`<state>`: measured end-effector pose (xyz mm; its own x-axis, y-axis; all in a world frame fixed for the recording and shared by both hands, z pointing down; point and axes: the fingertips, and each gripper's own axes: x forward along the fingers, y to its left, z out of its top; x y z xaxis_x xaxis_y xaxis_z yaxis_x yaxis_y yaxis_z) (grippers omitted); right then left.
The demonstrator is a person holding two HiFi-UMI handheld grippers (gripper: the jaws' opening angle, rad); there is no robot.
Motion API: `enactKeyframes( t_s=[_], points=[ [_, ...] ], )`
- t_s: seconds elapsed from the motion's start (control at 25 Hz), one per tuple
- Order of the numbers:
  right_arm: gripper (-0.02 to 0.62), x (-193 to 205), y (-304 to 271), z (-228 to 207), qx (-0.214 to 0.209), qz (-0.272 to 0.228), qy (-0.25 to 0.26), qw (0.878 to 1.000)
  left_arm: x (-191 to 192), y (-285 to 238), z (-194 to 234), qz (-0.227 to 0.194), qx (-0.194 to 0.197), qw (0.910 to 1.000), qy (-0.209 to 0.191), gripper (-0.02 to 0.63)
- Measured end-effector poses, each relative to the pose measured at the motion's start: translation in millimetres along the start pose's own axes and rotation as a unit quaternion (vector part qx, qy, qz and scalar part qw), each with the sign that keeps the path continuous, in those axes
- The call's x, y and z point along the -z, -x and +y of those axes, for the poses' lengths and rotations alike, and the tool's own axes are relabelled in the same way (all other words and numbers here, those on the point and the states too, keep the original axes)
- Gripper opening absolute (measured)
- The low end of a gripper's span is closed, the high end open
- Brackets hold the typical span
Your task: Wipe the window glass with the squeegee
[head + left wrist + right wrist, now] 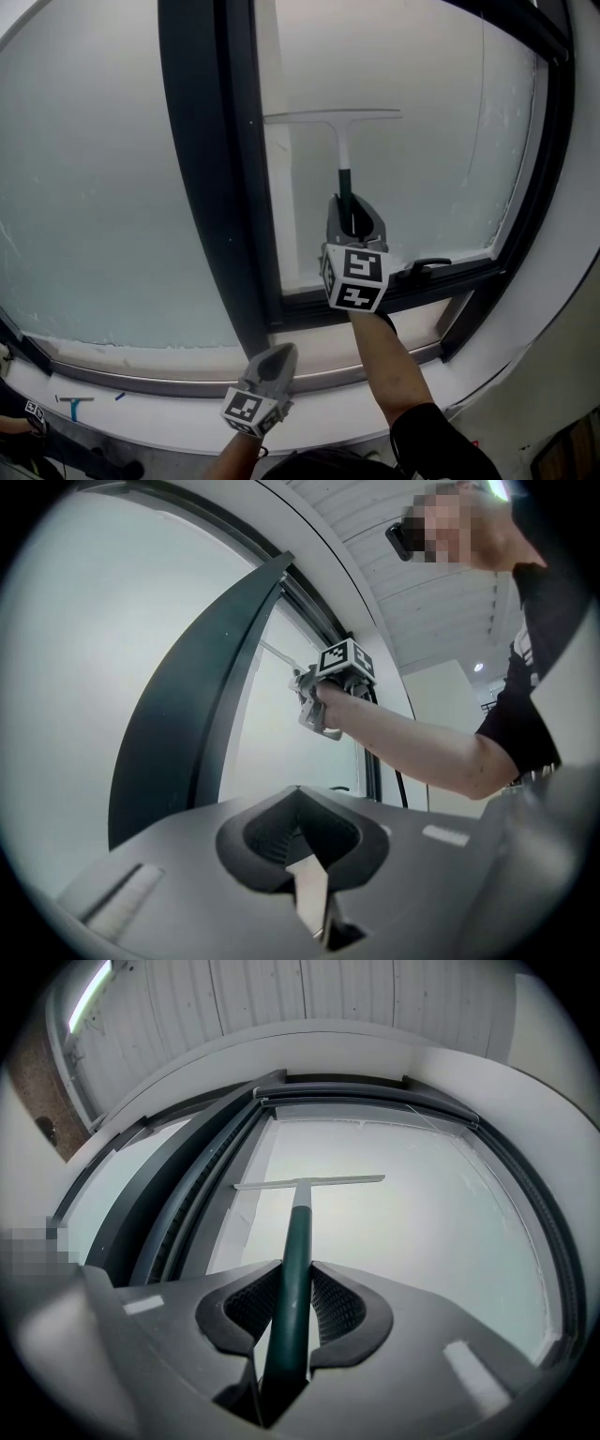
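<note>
**Squeegee up on the glass, one claw holding it**

In the head view, the right claw (352, 208) is raised up to the window glass (431, 141). It is closed tight on the dark green handle of the squeegee (343, 173). The handle points up. The white blade at the top lies flat across the upper part of the pane, close to the dark window frame (202, 169) on the left. A black window handle (427, 266) sits on the bottom bar of the frame, just to the right of the claw. The left claw (275, 356) hangs lower down over the white sill (141, 411), well away from the squeegee (it is not touching the glass).

In the left gripper view, the left claw (300, 803) has its two dark pads pressed together with nothing between them. Past it stands the dark window frame (187, 724). The person's arm (422, 747) reaches across to the pane with the right claw (302, 679) at its end. The squeegee shows only as a thin pale line there.

In the right gripper view, the right claw (292, 1309) has a pad on each side of the green handle and squeezes it. The squeegee (297, 1232) runs straight up from the pads. Its white blade lies level on the window glass (422, 1251), in the upper half of the pane.
</note>
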<state>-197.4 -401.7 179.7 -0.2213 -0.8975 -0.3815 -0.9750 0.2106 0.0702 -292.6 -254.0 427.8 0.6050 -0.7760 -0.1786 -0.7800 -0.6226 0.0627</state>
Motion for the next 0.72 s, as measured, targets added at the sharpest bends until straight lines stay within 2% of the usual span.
enactKeyframes(
  t_s=[0.48,0.72],
  points=[
    [0.095,27,18,1,0.001,0.026,-0.002,1.0,2,12,-10,-0.001,-0.005,1.0,0.008,-0.002],
    [0.095,45,29,5,-0.002,0.041,-0.011,0.999,5,17,-11,0.003,-0.013,0.9999,-0.001,-0.003]
  ],
)
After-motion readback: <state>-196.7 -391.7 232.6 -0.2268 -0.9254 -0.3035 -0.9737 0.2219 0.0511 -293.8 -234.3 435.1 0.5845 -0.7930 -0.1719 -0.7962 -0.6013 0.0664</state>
